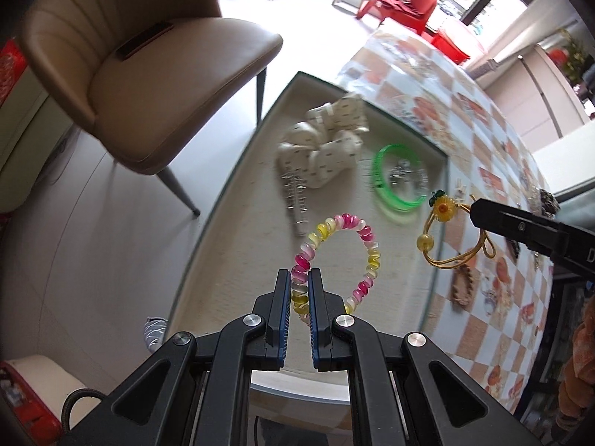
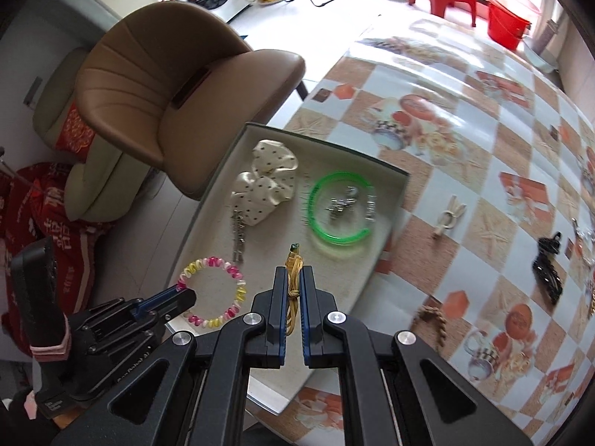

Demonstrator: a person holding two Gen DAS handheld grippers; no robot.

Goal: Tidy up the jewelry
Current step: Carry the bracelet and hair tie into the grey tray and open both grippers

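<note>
My left gripper (image 1: 299, 278) is shut on a pink, yellow and white spiral hair tie (image 1: 366, 238) and holds it above the near end of the beige tray (image 1: 230, 230); the tie also shows in the right wrist view (image 2: 214, 291). My right gripper (image 2: 293, 275) is shut on a gold elastic hair tie (image 2: 293, 290) with a sunflower charm (image 1: 442, 207), over the tray's near right edge. In the tray lie a dotted cream scrunchie (image 2: 266, 182), a green bangle (image 2: 340, 208), silver earrings (image 2: 340, 204) and a silver clip (image 2: 238, 238).
The tray (image 2: 386, 193) sits on a table with a checked cloth (image 2: 483, 148). Loose on the cloth lie a cream tie (image 2: 450, 217), a black clip (image 2: 546, 264) and a braided brown ring (image 2: 435, 319). A brown chair (image 2: 167, 85) stands beyond the table's edge.
</note>
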